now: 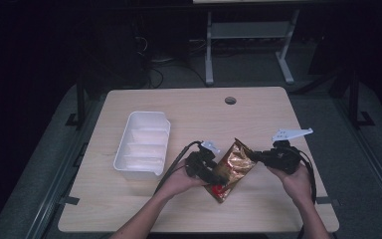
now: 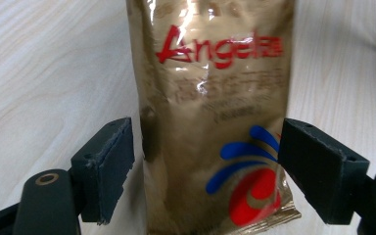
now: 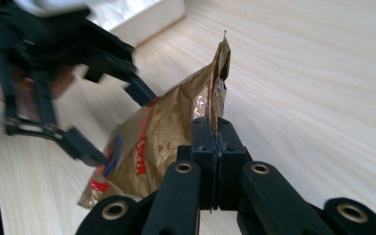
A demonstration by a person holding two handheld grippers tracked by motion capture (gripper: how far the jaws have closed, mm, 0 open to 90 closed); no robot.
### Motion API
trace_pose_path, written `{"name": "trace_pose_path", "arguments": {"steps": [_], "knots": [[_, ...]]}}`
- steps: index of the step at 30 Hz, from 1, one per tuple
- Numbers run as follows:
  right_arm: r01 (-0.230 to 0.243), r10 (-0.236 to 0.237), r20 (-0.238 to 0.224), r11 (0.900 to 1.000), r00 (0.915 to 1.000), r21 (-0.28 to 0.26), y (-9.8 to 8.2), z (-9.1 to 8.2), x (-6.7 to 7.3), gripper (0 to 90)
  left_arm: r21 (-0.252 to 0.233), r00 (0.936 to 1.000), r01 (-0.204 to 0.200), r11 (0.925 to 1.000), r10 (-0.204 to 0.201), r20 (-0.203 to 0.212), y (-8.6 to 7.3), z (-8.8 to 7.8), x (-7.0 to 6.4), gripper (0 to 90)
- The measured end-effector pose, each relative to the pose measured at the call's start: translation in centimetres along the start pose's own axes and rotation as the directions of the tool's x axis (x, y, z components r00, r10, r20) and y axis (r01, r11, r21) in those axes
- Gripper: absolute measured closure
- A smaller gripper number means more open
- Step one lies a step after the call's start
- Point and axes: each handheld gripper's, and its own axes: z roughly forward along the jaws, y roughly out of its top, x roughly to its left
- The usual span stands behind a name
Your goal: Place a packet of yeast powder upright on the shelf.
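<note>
Two grippers are being held over a gold pouch (image 1: 233,168) lying just right of the middle of the high view, on the wooden worktop (image 1: 258,114). One upper edge of the pouch is being pinched by the right gripper (image 3: 217,147), whose fingers are being pressed flat together on the foil at the lower middle of the right gripper view, so that this end is being lifted off the worktop. The pouch's lower end, with its red and blue mark, is being straddled by the left gripper (image 2: 205,161); its fingers (image 2: 108,161) are being kept spread wide at either side of the left gripper view, the left one clear of the foil and the right one at its edge, where touch cannot be told. A white tray (image 1: 129,159) is being left to the left of the pouch, well apart from it.
</note>
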Motion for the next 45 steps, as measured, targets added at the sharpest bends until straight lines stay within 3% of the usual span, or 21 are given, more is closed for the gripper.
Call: {"name": "trace_pose_path", "arguments": {"steps": [6, 15, 19, 22, 33, 39, 40, 45], "knots": [[0.041, -0.041, -0.004, 0.997, 0.9991, -0.059, 0.9, -1.2, 0.8, 88.8, -0.011, 0.9979, -0.023, 0.9997, 0.024, 0.060, 0.3, 0.6, 0.0, 34.2], [0.015, -0.016, -0.005, 0.995, 0.9999, -0.099, 0.5, -1.6, 0.4, 88.4, -0.046, 0.9960, -0.009, 0.9989, 0.014, 0.088, 0.1, 0.1, 0.0, 62.2], [0.007, -0.008, -0.006, 0.994, 0.9999, -0.109, 0.3, -1.4, 0.1, 87.8, -0.058, 0.9962, -0.013, 0.9982, 0.018, 0.085, -0.2, 0.0, -0.1, 68.2], [-0.004, 0.002, -0.019, 0.993, 0.9998, -0.117, 0.2, -1.4, 0.0, 85.0, -0.065, 0.9965, -0.027, 0.9975, 0.032, 0.077, -0.3, -0.2, -0.2, 70.3], [-0.068, 0.061, -0.091, 0.994, 0.9940, -0.085, -1.0, -0.1, -1.1, 53.2, -0.067, 0.9975, -0.050, 0.9965, 0.053, 0.047, -0.6, -0.5, -0.8, 71.9], [-0.097, 0.086, -0.141, 0.993, 0.9862, -0.070, -1.6, 0.6, -1.4, 50.4, -0.081, 0.9979, -0.042, 0.9958, 0.046, 0.047, -1.0, -0.5, -0.7, 71.9], [-0.108, 0.096, -0.171, 0.992, 0.9807, -0.061, -1.8, 1.1, -1.3, 50.1, -0.083, 0.9979, -0.044, 0.9956, 0.048, 0.044, -1.1, -0.6, -0.7, 71.9], [-0.108, 0.098, -0.201, 0.993, 0.9746, -0.038, -1.9, 2.0, -1.1, 52.7, -0.082, 0.9977, -0.052, 0.9953, 0.056, 0.040, -1.1, -0.6, -0.9, 71.9]]}}
